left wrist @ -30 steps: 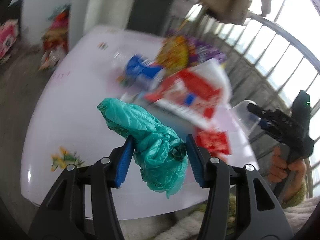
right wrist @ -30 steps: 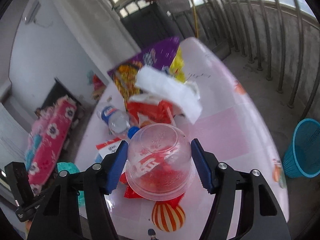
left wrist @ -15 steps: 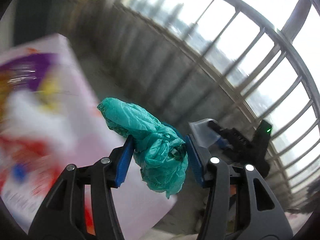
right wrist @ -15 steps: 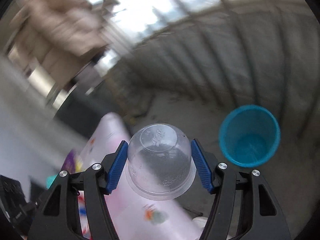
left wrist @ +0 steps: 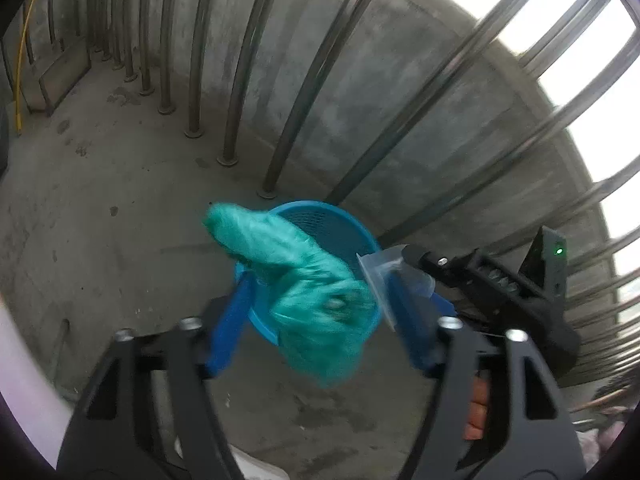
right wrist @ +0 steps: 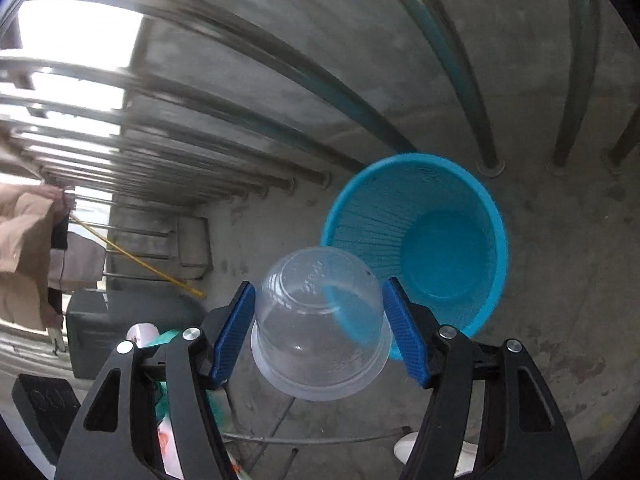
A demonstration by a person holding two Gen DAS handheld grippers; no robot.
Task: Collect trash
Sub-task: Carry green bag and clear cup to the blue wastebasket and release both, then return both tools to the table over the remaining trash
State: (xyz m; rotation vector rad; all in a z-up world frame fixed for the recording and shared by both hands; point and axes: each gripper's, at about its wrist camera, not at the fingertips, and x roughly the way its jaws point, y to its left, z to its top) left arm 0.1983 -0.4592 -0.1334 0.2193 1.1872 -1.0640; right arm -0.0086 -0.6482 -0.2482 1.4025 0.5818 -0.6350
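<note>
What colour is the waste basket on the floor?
Bright blue, with a mesh-patterned wall; the waste basket shows best in the right wrist view.

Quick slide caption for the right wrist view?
Right gripper jaws just opening around clear plastic cup beside blue basket.

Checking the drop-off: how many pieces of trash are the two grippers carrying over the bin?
2. A crumpled green plastic bag between the left gripper fingers, and a clear plastic cup between the right gripper fingers, both over the blue bin. Both jaws have just been opening.
</note>
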